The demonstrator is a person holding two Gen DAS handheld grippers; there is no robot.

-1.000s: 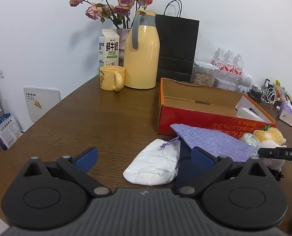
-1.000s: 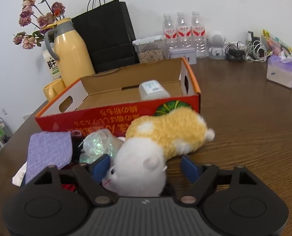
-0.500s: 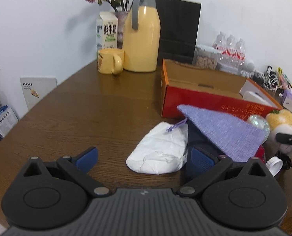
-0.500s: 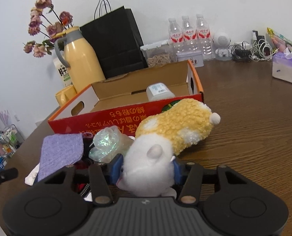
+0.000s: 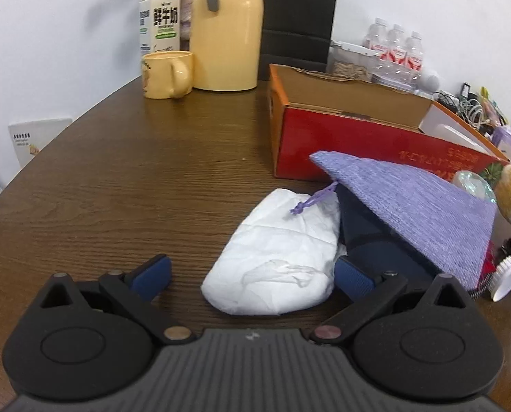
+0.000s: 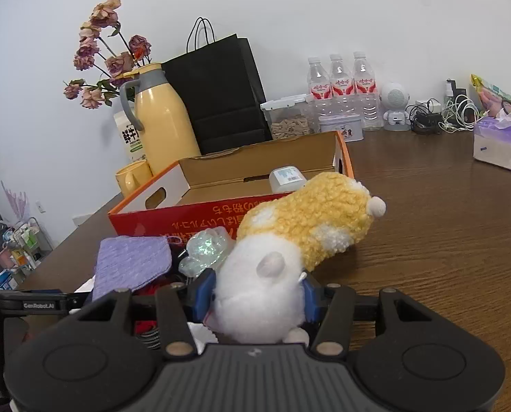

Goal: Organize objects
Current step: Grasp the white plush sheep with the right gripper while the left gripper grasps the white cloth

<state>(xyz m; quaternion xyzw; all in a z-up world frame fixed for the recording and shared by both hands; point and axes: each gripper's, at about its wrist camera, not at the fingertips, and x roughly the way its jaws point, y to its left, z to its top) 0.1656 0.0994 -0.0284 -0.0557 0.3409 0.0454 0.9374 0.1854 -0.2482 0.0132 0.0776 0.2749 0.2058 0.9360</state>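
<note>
My right gripper (image 6: pixel 257 297) is shut on the white head of a yellow and white plush toy (image 6: pixel 300 230), lifted a little off the table in front of the red cardboard box (image 6: pixel 228 209). A white container (image 6: pixel 286 178) lies inside the box. My left gripper (image 5: pixel 252 274) is open around a white crumpled packet (image 5: pixel 276 257) on the table. A purple knitted pouch (image 5: pixel 417 206) rests on a dark blue item (image 5: pixel 375 240) beside the packet. A clear iridescent ball (image 6: pixel 205 249) lies by the plush.
A yellow thermos (image 5: pixel 226 31), yellow mug (image 5: pixel 166 73), milk carton (image 5: pixel 159 20) and black paper bag (image 6: pixel 217 92) stand at the back. Water bottles (image 6: pixel 337 89), a tissue pack (image 6: pixel 496 144) and cables (image 6: pixel 444 116) line the wall. A white cap (image 5: pixel 506 279) lies at right.
My right gripper closed on the plush toy's head and lifted it. My left gripper moved down and forward toward the white packet, still open.
</note>
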